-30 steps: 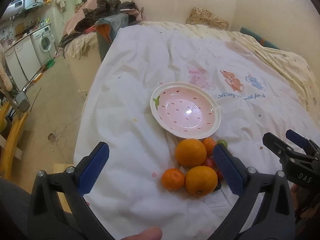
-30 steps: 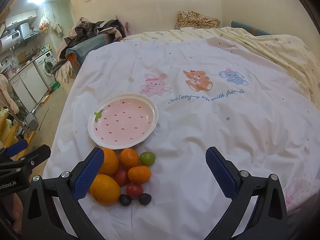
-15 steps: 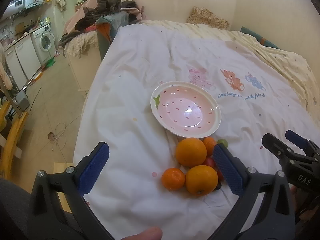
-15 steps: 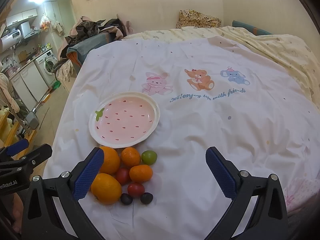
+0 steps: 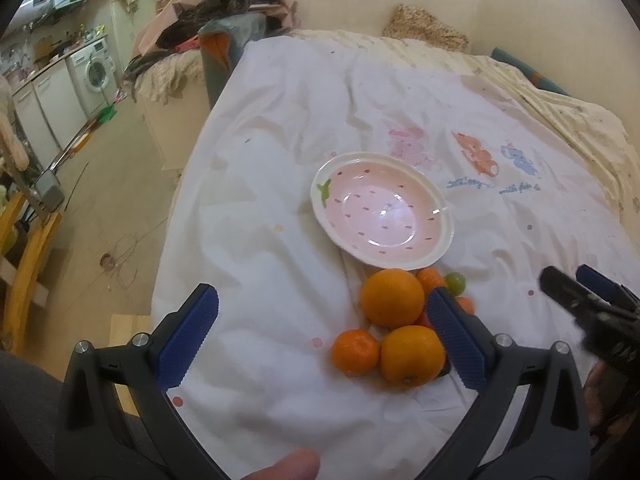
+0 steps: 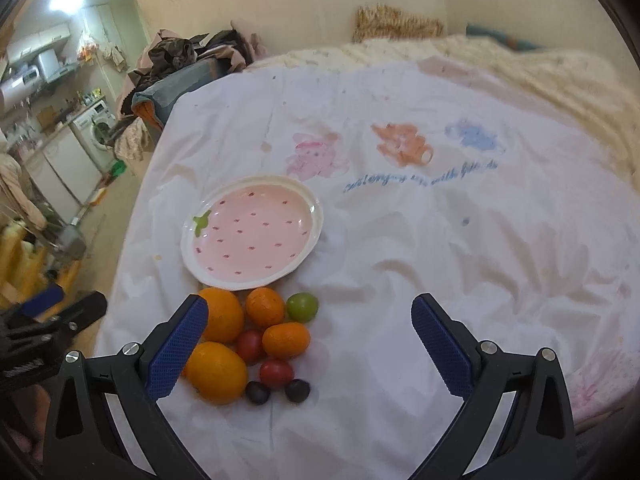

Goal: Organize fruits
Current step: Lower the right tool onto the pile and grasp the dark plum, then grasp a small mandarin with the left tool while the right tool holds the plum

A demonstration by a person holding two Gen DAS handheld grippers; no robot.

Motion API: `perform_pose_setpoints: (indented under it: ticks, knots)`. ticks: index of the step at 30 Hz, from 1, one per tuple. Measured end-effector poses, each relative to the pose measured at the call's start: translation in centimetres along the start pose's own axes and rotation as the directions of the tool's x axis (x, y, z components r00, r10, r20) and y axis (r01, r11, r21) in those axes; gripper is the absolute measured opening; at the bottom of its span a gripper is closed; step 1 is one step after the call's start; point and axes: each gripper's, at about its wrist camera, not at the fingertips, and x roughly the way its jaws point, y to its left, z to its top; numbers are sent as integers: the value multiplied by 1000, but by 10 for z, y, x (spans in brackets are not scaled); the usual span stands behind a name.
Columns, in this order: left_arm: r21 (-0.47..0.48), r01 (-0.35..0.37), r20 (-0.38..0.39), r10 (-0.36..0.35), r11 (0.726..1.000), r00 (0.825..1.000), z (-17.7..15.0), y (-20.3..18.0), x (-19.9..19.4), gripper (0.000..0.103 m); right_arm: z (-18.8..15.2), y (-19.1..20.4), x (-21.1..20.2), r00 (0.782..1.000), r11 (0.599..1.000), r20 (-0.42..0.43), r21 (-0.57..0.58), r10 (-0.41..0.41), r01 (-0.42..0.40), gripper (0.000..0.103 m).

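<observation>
A pink strawberry-pattern plate (image 5: 384,216) (image 6: 252,232) lies empty on the white sheet. Just in front of it sits a cluster of fruit: two large oranges (image 5: 392,298) (image 6: 216,372), small mandarins (image 5: 355,351) (image 6: 286,340), a green fruit (image 6: 302,307), red tomatoes (image 6: 276,372) and two dark grapes (image 6: 297,391). My left gripper (image 5: 320,340) is open and empty, hovering over the near left of the cluster. My right gripper (image 6: 310,344) is open and empty above the cluster's right side; it also shows in the left wrist view (image 5: 580,300).
The white sheet (image 6: 440,240) with cartoon animal prints covers a bed; its left edge drops to the floor (image 5: 120,208). A pile of clothes (image 5: 224,0) lies at the far left corner. A kitchen with a washing machine (image 5: 96,72) is further left.
Both grippers have shifted slightly forward over the fruit; the right wrist view is blurred by motion. The fruit and plate have not moved.
</observation>
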Motion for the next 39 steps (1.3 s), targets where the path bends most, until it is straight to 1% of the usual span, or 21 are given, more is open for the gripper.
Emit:
perform_pose_setpoints:
  ticks: [2,4,5,6,8,9,11,12,14,16,18,20,21,22,23,27,33,34,35,37,39]
  knots:
    - [-23,-13,-20,13,1000,1000,0,6,3,102,4,-11,15,992,999,-121,15,39,-37,103]
    - [-50,-15,-51,13,999,999,-1,11,9,103,2,-16,38,961,998,-267,2,67,-69,97]
    - [-58,-15,-64,11,998,998,-1,13,11,103,-2,-15,54,926,996,-371,-34,65,-84,85]
    - [-67,-14,-78,9,998,997,-1,14,13,103,-6,-13,64,902,993,-429,-66,59,-96,75]
    - [-74,-14,-89,7,997,996,-1,16,15,103,-16,-8,79,860,984,-508,-130,42,-125,72]
    - [-76,-12,-93,5,997,996,-2,16,16,103,-18,-5,82,854,979,-520,-151,36,-134,70]
    - [-78,-8,-101,0,997,995,-2,16,16,102,-26,5,92,830,962,-557,-213,26,-173,68]
    - [-79,-8,-105,0,997,994,-2,16,17,103,-29,11,95,825,951,-565,-244,19,-190,67]
    - [-85,-6,-115,-3,996,993,-1,18,17,103,-35,23,101,821,926,-571,-313,-6,-211,66]
    - [-94,-5,-123,-6,996,992,-1,20,19,103,-36,29,104,817,909,-577,-355,-29,-219,60]
    - [-102,-8,-131,-6,995,991,-1,21,20,102,-41,31,111,805,901,-593,-367,-35,-231,49]
    - [-103,-10,-131,-3,995,991,-1,21,20,102,-42,31,113,801,895,-596,-385,-54,-226,47]
    - [-102,-11,-131,-2,995,991,0,21,20,103,-43,31,114,799,892,-598,-391,-57,-228,43]
    - [-101,-12,-132,-2,995,991,0,20,20,102,-44,31,114,797,889,-601,-392,-53,-237,36]
    - [-102,-10,-132,-3,995,991,0,20,20,103,-46,33,114,790,887,-612,-386,-41,-254,24]
    - [-99,-13,-135,-1,995,991,0,20,21,102,-47,33,99,802,883,-597,-383,-13,-270,24]
    - [-110,-30,-148,13,993,989,0,24,25,102,-24,26,61,850,908,-522,-315,79,-278,24]
    - [-111,-42,-156,24,993,987,-1,25,27,102,-18,22,51,866,917,-490,-293,100,-272,24]
    - [-112,-57,-165,38,992,986,-1,26,29,102,-10,18,46,875,926,-468,-265,119,-268,24]
    - [-102,-84,-180,64,991,982,-3,27,32,102,-1,5,33,892,947,-417,-177,174,-267,24]
    - [-88,-93,-198,75,992,977,-3,26,35,102,0,5,32,904,956,-377,-125,202,-265,24]
